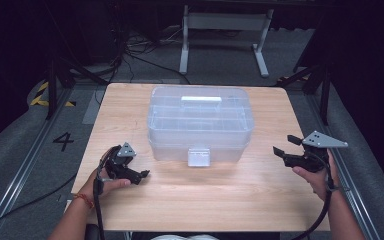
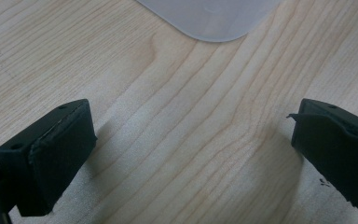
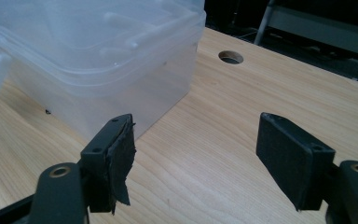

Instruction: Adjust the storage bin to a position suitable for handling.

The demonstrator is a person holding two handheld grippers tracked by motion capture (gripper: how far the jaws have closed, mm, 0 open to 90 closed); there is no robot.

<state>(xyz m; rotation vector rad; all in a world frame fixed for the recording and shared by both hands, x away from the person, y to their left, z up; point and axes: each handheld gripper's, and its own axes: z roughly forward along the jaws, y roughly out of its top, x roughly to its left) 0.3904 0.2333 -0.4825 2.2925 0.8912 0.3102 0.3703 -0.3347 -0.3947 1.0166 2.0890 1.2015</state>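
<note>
Both grippers' jaws stand wide apart, nothing between them. Left gripper sits low on the table, right gripper is raised off it. Between them the clear box rests mid-table, lid shut, latch facing the person.

One clear plastic box with one lid, one white handle on top and one front latch. One wooden table, one round hole in it. Two grippers: left gripper, right gripper, two black jaws each.
</note>
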